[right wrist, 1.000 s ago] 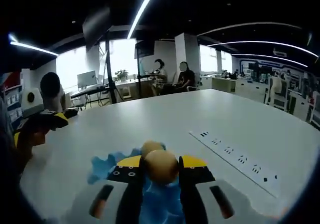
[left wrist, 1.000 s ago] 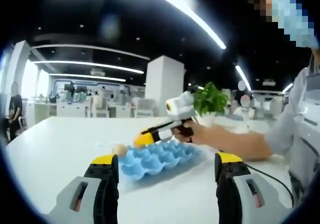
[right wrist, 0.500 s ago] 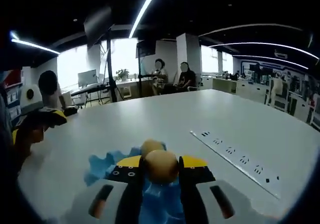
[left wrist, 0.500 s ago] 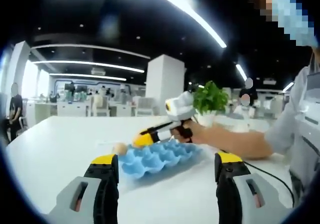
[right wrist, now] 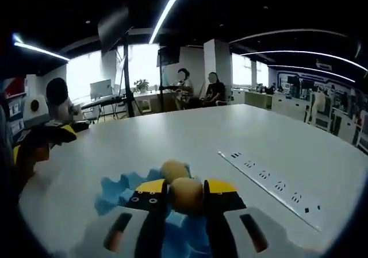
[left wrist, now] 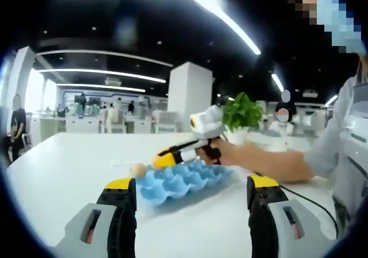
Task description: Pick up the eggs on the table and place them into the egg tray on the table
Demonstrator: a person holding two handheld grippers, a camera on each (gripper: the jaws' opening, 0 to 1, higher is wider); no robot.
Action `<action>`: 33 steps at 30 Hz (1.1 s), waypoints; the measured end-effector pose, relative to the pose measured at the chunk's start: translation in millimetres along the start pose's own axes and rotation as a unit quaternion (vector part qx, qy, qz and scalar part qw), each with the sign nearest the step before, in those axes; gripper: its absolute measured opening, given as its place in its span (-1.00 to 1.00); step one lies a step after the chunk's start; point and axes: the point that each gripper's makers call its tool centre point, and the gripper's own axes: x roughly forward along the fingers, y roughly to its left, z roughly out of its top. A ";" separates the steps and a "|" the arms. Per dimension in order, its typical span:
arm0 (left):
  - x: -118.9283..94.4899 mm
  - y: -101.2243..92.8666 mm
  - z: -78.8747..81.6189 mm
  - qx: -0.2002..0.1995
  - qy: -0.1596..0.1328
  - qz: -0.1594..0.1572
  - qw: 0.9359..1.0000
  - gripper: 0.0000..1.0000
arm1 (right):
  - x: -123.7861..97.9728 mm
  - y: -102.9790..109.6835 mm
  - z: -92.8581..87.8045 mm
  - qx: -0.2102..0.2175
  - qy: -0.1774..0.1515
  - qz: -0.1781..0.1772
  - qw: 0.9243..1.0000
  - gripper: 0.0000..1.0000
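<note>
With one brown egg [right wrist: 186, 195] pinched between the yellow-tipped jaws of the right gripper [right wrist: 185, 196] at lower centre of the right gripper view, directly above the blue egg tray [right wrist: 123, 190], judged mid-placement. Second egg [right wrist: 174, 169] lying just beyond the held one, close to the tray's far edge; whether seated in a cup or resting on the table [right wrist: 276, 149] cannot be told. Seen from the left gripper view, same tray [left wrist: 183, 182] at centre, that other egg [left wrist: 137, 169] just beside its left end, right gripper [left wrist: 163, 157] reaching in from the right of frame with its tip over the tray's far left part. Left gripper [left wrist: 191, 196] spread wide at the bottom of its own view, holding nothing, well apart from the tray. To finish well: lower slowly and straight down, centre the egg over one cup rather than a ridge, avoid nudging the neighbouring egg, and keep the pinch light enough not to crack the shell. Release only once the egg's underside meets the cup, opening just enough to clear it, then lift away vertically so the light tray is not dragged. White power strip [right wrist: 270, 185] at right well clear of the work.
</note>
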 end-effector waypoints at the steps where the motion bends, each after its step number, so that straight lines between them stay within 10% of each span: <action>1: -0.1 0.0 0.0 0.000 0.000 0.000 1.000 0.59 | -0.7 -0.4 1.5 0.002 -0.002 0.000 1.000 -0.48; 33: -2.8 -0.5 -2.8 0.010 -0.003 0.007 1.000 0.60 | -27.1 7.8 32.5 -0.032 -0.017 -0.008 0.999 -0.41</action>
